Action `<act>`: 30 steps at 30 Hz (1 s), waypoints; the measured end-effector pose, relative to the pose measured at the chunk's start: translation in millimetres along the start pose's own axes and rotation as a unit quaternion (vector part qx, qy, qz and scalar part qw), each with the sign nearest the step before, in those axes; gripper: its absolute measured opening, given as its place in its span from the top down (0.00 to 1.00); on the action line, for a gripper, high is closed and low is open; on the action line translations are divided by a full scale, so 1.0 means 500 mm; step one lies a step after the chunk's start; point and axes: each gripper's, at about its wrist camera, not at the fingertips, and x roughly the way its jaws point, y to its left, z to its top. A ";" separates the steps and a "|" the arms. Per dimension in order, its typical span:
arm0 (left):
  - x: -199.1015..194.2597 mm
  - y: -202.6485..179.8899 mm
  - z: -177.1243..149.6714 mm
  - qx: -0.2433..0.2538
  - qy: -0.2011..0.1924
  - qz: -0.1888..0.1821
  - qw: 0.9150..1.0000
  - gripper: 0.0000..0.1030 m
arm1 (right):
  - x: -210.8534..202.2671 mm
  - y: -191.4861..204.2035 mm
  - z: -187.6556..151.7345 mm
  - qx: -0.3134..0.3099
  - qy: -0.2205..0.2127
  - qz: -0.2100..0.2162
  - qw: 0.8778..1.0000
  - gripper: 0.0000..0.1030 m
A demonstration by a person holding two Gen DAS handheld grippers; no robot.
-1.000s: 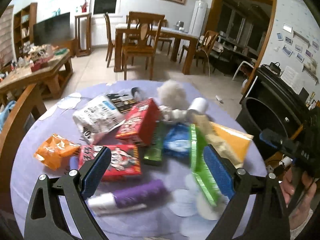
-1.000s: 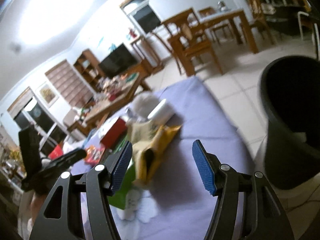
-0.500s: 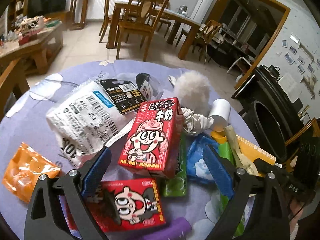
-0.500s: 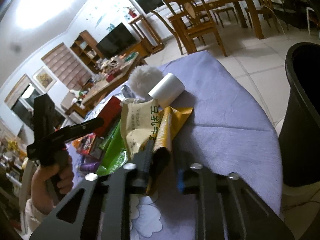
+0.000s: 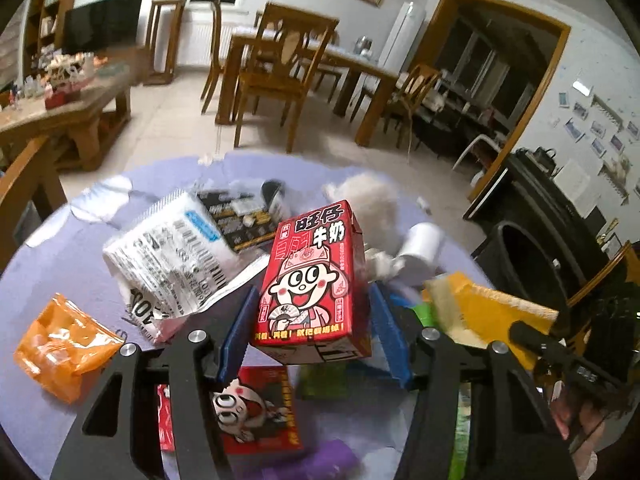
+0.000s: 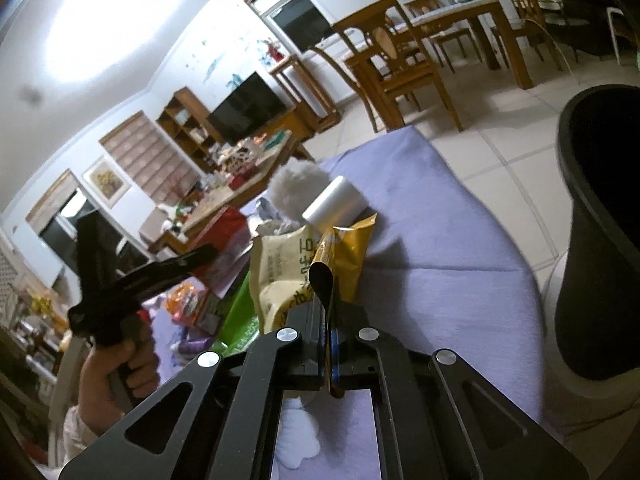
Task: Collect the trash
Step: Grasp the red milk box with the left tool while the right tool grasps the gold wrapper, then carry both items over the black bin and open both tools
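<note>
Jaws closing around red carton (image 5: 312, 280), yellow wrapper (image 6: 344, 256) pinched

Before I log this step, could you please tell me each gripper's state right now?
Left gripper: jaws just closing around the red milk carton; contact unclear.
Right gripper: shut on the yellow wrapper.
</note>
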 end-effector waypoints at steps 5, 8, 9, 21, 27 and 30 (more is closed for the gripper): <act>-0.067 -0.044 0.002 0.004 -0.048 -0.009 0.999 0.46 | -0.056 -0.023 -0.001 0.014 -0.034 0.016 0.999 0.98; -0.082 -0.082 0.001 0.011 -0.058 -0.028 0.998 0.46 | -0.106 -0.042 0.005 0.021 -0.067 0.019 0.997 0.98; -0.085 -0.103 0.000 0.016 -0.061 -0.038 0.997 0.46 | -0.121 -0.047 0.006 0.022 -0.077 0.018 0.997 0.98; 0.008 -0.395 -0.022 0.088 -0.044 -0.132 0.986 0.46 | -0.356 -0.185 0.021 0.050 -0.228 -0.063 0.970 0.97; 0.106 -0.529 -0.043 0.119 -0.003 -0.175 0.977 0.46 | -0.415 -0.291 0.008 0.089 -0.247 -0.101 0.960 0.97; 0.149 -0.575 -0.050 0.132 0.015 -0.180 0.975 0.46 | -0.426 -0.338 0.001 0.104 -0.245 -0.108 0.958 0.97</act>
